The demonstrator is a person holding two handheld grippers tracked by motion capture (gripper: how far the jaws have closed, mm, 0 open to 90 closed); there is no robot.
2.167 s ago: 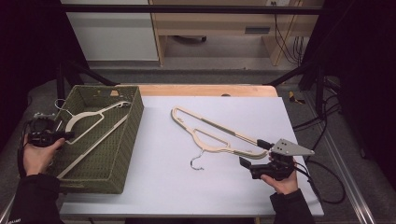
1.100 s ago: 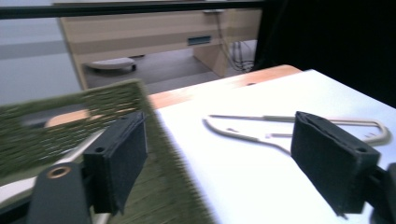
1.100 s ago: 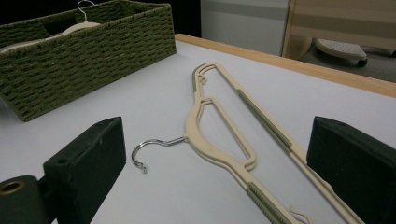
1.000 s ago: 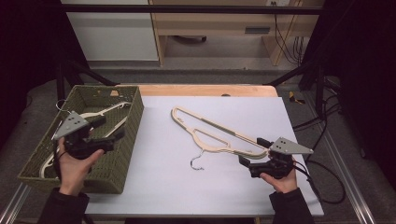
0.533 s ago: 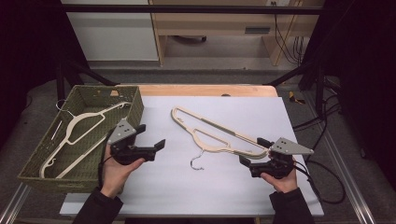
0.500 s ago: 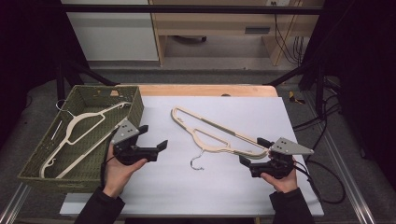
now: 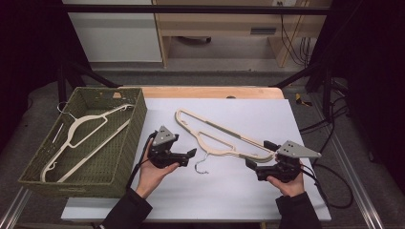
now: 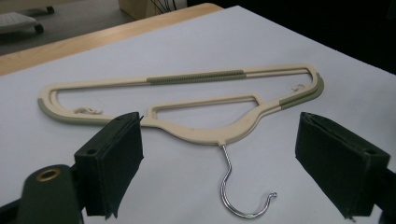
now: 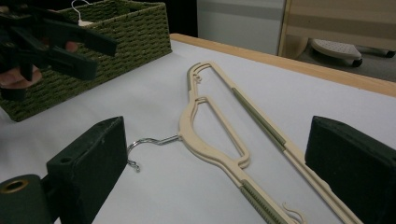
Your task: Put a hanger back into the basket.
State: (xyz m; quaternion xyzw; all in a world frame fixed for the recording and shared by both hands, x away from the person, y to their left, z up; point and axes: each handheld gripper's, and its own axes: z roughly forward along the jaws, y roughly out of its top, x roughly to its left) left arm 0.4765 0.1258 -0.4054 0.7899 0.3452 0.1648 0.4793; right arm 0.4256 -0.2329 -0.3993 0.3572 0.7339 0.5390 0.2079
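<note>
Two hand-held grippers are sitting at the near edge of the counter (image 7: 239, 200), each gripped by one of the person's hands. The left hand-held gripper (image 7: 188, 153) is hovering just beside the chrome hook of the cream plastic hangers (image 7: 217, 138), its jaws standing wide apart and holding nothing. The right hand-held gripper (image 7: 255, 160) is resting near the hangers' wide end, its jaws likewise spread and empty.

The left gripper view is showing what the high view is not: the hangers (image 8: 196, 107) are two, stacked one on the other, with ribbed olive grip strips on the bar and shoulders and small moulded notches at both ends. The wire hook (image 8: 240, 186) is curling toward the camera between the black padded jaws. The right gripper view is looking along the hangers (image 9: 224, 126) lengthwise and is catching the left hand-held gripper (image 9: 88, 51) raised in front of the basket.

Farther left, the woven olive wicker basket (image 7: 129, 143) is lying rectangular and deep, with one more cream hanger (image 7: 86, 136) lying slantwise inside it. Beyond the white sheet, the counter's wooden edge (image 7: 210, 92) is showing.
</note>
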